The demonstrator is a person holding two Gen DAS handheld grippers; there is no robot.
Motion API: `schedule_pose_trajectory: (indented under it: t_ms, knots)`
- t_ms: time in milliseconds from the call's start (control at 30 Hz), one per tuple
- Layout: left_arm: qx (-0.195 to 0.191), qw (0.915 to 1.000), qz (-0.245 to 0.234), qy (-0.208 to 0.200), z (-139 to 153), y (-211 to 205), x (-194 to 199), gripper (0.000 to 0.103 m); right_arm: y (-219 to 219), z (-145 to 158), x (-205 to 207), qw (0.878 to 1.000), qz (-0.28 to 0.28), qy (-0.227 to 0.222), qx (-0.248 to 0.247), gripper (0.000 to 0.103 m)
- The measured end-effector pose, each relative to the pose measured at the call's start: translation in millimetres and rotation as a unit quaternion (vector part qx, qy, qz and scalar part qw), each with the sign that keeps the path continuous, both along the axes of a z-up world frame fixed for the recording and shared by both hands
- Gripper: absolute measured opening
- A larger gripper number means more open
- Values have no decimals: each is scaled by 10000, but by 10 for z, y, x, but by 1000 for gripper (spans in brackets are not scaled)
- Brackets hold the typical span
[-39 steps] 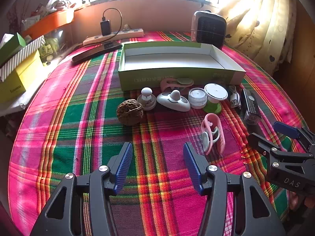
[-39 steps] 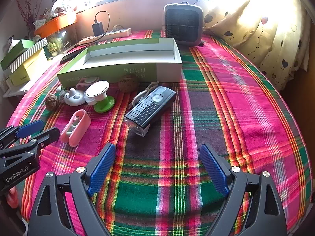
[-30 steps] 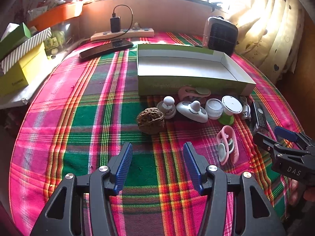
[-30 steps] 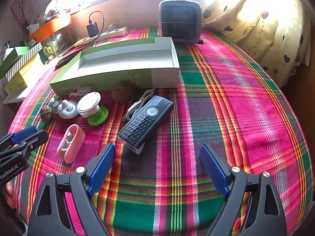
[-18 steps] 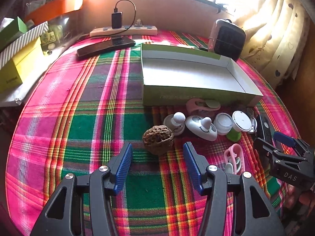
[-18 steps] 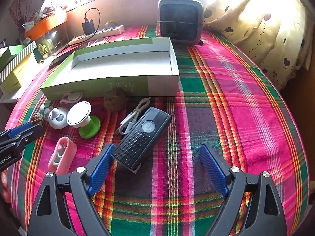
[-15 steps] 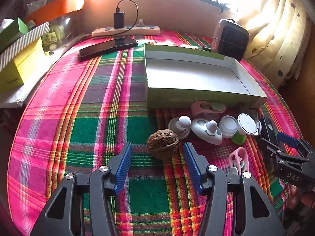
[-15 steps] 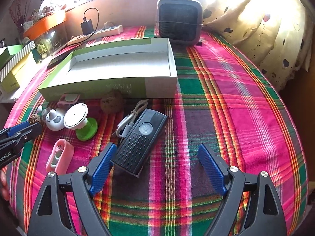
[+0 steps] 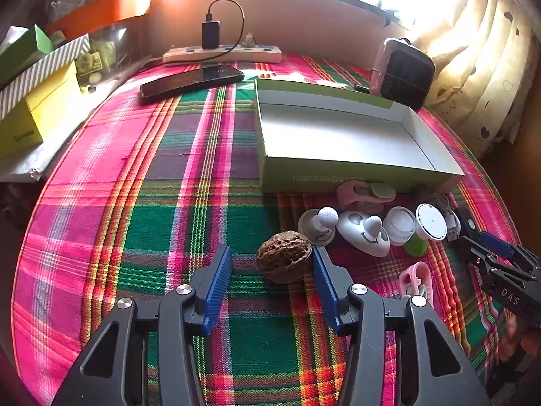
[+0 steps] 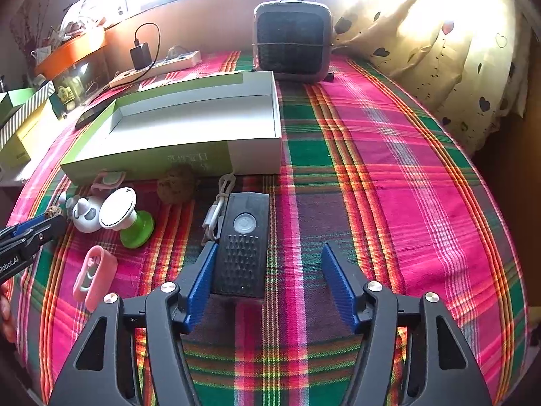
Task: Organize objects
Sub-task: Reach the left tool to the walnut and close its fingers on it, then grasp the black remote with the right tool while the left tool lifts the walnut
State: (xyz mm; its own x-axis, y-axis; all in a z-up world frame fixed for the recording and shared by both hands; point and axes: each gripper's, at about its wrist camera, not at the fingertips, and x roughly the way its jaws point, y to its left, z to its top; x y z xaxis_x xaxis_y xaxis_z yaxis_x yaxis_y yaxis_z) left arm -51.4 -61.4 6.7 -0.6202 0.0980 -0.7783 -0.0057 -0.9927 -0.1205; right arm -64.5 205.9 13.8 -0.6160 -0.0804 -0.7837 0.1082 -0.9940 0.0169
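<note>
Left gripper is spread wide around a wrinkly brown walnut sitting on the plaid tablecloth; the nut is right up against the right-hand pad, with a gap on the other side. Right gripper is spread too, with a black remote lying between the fingers, hugging the left pad. A white cable sits just left of the remote. The open green box is further back, with little white and pink gadgets lined up along its near wall.
</note>
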Motion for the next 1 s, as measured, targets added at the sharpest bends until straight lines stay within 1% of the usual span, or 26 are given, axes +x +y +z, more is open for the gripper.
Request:
schedule_pose_trajectory:
  t_ms: [200, 333, 567, 1000]
  knots:
    - [-39, 10000, 65, 0, 0, -10, 8, 36, 47, 9, 21, 10000, -5, 32, -30, 47]
    - [-64, 9999, 88, 2, 0, -23, 8, 30, 62, 14, 25, 10000, 9, 42, -38, 41]
    - [-67, 9999, 90, 5, 1, -26, 10, 30, 86, 17, 37, 10000, 40, 63, -40, 29]
    - [-51, 10000, 61, -35, -3, -34, 21, 30, 117, 58, 62, 9998, 131, 136, -44, 29]
